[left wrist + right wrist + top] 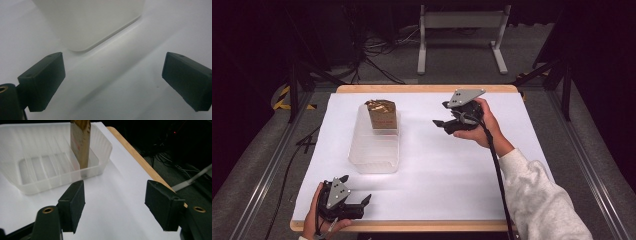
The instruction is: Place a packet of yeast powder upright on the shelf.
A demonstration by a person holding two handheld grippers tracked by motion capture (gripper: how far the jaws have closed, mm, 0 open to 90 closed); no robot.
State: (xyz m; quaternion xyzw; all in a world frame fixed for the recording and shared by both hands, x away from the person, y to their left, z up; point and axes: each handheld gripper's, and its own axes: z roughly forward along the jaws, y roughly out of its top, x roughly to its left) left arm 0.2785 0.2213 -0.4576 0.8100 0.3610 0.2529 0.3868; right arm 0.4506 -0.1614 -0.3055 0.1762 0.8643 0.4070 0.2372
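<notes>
So the gold packet (381, 115) stands upright at the far end of the clear bin (374, 165) on our desk (447, 170). Our right gripper (443, 114) sits just beside it, jaws wide and empty, probably done dropping it off. Left gripper (357, 192) waits near the bin's front corner, jaws wide too.

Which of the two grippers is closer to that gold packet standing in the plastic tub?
Right. The right gripper hangs beside the gold packet, across bare table; the left gripper sits by the near edge, beyond the tub.

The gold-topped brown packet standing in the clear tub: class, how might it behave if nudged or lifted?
The brown packet stands upright, tall and thin, at the far end of the clear tub, so a nudge would probably tip it. Its crimped gold top suggests foil or paper, likely light and crushable. The tub wall may stop it sliding.
</notes>
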